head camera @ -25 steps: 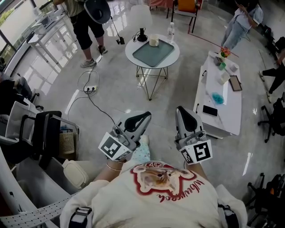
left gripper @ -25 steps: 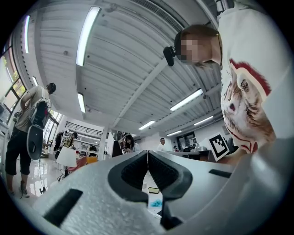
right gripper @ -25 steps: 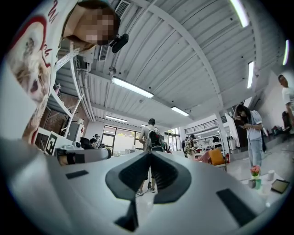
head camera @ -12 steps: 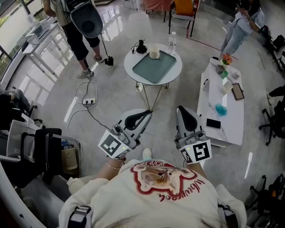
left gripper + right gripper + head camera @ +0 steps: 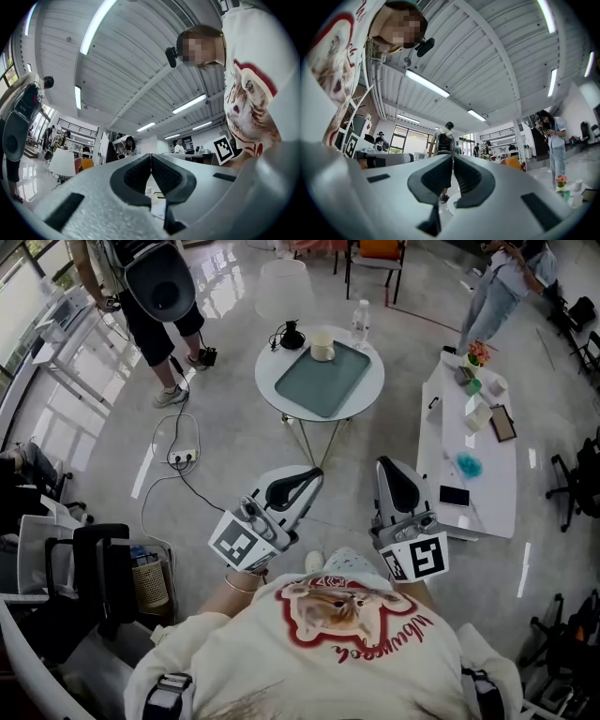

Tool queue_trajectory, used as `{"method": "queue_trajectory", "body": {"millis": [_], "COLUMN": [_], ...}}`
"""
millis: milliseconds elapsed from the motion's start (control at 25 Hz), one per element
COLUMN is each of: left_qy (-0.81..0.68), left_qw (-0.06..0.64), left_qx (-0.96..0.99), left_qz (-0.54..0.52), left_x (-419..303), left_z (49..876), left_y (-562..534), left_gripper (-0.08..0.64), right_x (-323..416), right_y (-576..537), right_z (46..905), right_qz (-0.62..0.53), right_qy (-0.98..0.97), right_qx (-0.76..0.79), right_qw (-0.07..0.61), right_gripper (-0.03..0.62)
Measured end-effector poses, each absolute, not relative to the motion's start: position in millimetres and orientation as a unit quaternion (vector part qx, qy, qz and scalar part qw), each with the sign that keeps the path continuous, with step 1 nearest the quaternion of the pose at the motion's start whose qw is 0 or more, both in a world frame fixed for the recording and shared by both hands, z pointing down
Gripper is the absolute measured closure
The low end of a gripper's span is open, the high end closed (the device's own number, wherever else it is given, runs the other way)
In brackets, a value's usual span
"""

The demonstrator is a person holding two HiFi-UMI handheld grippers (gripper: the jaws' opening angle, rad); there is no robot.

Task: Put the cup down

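Observation:
A cream cup (image 5: 322, 345) stands at the far corner of a grey-green tray (image 5: 317, 382) on a round white table (image 5: 365, 390), well ahead of both grippers. In the head view my left gripper (image 5: 313, 472) and right gripper (image 5: 384, 463) are held side by side in front of my chest, pointing toward that table. Both are shut with nothing in them. In the left gripper view the left gripper's (image 5: 150, 157) dark pads meet, and in the right gripper view the right gripper's (image 5: 453, 158) pads meet too. Neither touches the cup.
A water bottle (image 5: 360, 322) and a black object (image 5: 292, 336) also stand on the round table. A long white table (image 5: 441, 437) with a phone and small items lies to the right. A cable and power strip (image 5: 182, 457) lie on the floor at left, with a person (image 5: 155, 296) beyond.
The round table with the cup has come nearer in the head view as I moved toward it. Both grippers kept their place before my chest and stayed shut.

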State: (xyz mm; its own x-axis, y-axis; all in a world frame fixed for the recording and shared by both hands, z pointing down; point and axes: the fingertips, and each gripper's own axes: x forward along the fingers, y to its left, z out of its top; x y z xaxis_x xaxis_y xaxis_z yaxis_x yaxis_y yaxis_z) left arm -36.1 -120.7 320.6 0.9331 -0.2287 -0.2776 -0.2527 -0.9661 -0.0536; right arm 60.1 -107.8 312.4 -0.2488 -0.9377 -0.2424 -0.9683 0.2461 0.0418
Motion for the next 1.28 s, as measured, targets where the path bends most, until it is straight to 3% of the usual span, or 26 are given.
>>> {"method": "queue_trajectory", "body": {"millis": [520, 1280], "left_qy": [0.135, 0.179], "left_qw": [0.049, 0.045], "left_qx": [-0.980, -0.973], "left_qz": [0.141, 0.138], "left_x": [-22, 43], "left_z": [322, 320], "left_y": [-183, -364], "left_gripper": [0.543, 0.543], "right_x": [72, 132], "right_y": [-175, -367], "right_z": [316, 325], "right_qz": [0.090, 0.070], "right_qy": [0.792, 0.818], "right_qx": [-0.599, -0.565], "right_qw": [0.081, 0.078], "right_gripper": [0.561, 0.561]}}
